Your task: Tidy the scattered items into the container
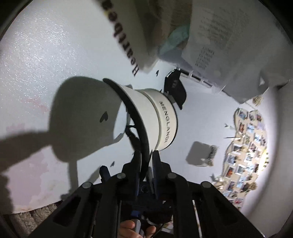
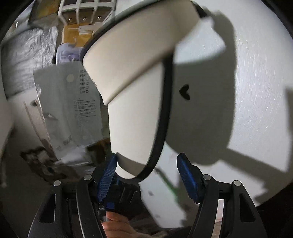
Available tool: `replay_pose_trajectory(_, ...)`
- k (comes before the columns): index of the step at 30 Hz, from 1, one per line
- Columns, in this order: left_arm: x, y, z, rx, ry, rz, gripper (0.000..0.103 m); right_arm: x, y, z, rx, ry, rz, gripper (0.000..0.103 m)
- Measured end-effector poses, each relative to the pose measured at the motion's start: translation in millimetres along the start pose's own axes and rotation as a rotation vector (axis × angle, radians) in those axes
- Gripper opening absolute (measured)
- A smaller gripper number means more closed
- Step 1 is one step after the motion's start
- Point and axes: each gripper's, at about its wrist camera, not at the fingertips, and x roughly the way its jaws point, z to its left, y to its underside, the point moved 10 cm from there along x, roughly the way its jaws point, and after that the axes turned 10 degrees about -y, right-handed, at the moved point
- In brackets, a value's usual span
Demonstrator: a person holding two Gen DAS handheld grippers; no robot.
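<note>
My left gripper [image 1: 146, 157] is shut on the black rim of a white round container [image 1: 146, 117] marked MENGLANDI, held tilted in the air above a white surface [image 1: 45, 55]. In the right wrist view the same white container [image 2: 135, 113] with its black rim fills the centre, close to the camera. My right gripper [image 2: 147, 161] is open; its left blue pad [image 2: 108, 175] touches the container's wall, the right pad [image 2: 188, 177] stands apart from it. The container's inside is hidden.
White printed bags and a paper sheet [image 1: 219, 40] lie beyond the container. A black clip-like item [image 1: 175, 91] lies by them. A board of small photos [image 1: 245, 146] is at right. A white rack [image 2: 86, 9] and grey bags [image 2: 25, 62] stand far left.
</note>
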Motion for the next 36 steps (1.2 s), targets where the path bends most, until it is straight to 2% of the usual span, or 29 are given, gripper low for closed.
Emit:
replay_pose_trajectory(1,2,2,0,-0.002,0.002,0.011,0.013,0,0,0,0.037,-0.037,-0.009,0.066)
replay_pose_trajectory(5,8,6,2,0.006,-0.018,0.020,0.013,-3,-6,10,0.085,-0.139,-0.042,0.035)
replay_pose_trajectory(6,8,6,0,0.018,-0.021,0.020,0.013,-3,-7,14,0.086,-0.148,-0.052,0.035)
replay_pose_trajectory(10,11,9,-8,0.073,-0.045,0.017,0.013,-9,-19,28,0.108,-0.222,-0.105,0.023)
replay_pose_trajectory(12,11,9,-9,0.085,-0.057,0.010,0.021,-12,-24,35,0.135,-0.268,-0.115,0.018)
replay_pose_trajectory(13,11,7,-7,0.080,-0.065,0.006,0.032,-13,-27,38,0.148,-0.290,-0.120,0.016)
replay_pose_trajectory(14,10,6,-6,0.072,-0.067,0.002,0.049,-14,-29,41,0.154,-0.304,-0.126,0.014)
replay_pose_trajectory(16,10,1,-1,0.031,-0.054,-0.006,0.056,-16,-35,46,0.166,-0.330,-0.137,0.013)
replay_pose_trajectory(21,17,-6,9,-0.059,-0.017,0.003,0.056,-31,-45,46,0.228,-0.393,-0.164,0.011)
replay_pose_trajectory(25,30,-6,4,-0.094,0.031,0.019,0.055,-39,-49,41,0.255,-0.410,-0.172,0.011)
replay_pose_trajectory(27,34,-8,-1,-0.099,0.056,0.018,0.045,-42,-51,40,0.265,-0.416,-0.179,0.011)
replay_pose_trajectory(29,37,-9,-4,-0.097,0.067,0.018,0.040,-47,-53,38,0.275,-0.424,-0.189,0.012)
replay_pose_trajectory(36,52,0,-8,-0.100,0.087,0.057,0.034,-71,-64,32,0.312,-0.467,-0.232,0.011)
